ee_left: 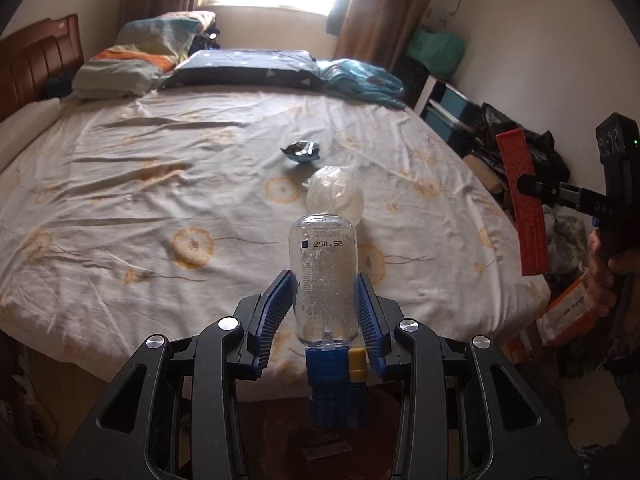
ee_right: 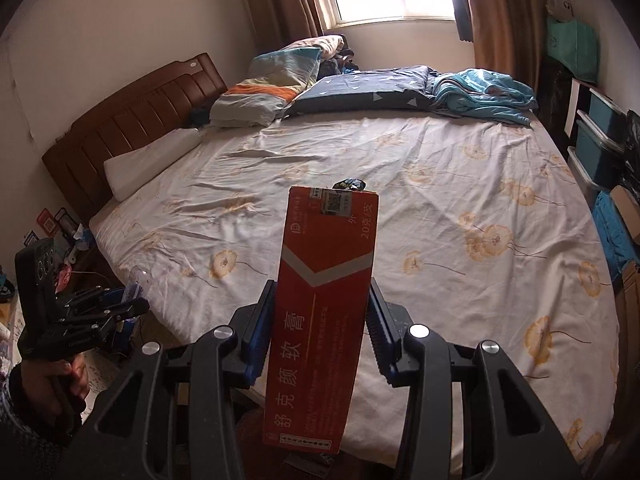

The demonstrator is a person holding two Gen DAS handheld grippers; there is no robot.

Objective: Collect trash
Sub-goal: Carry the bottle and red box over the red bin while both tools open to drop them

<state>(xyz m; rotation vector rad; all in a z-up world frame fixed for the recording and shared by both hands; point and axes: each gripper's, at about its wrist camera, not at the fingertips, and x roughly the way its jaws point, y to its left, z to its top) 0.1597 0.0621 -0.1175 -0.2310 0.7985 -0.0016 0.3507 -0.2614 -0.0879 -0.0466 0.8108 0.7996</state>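
The left gripper (ee_left: 326,300) clamps a clear bottle (ee_left: 323,276) and the right gripper (ee_right: 322,312) pinches a red carton (ee_right: 320,312), so two pieces are collected, while beyond them a crumpled wrapper (ee_left: 301,151) and a white plastic ball (ee_left: 335,195) remain on the bed (ee_left: 160,200).

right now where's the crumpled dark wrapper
Left wrist view: the crumpled dark wrapper lies mid-bed on the floral sheet, just beyond the white plastic ball.
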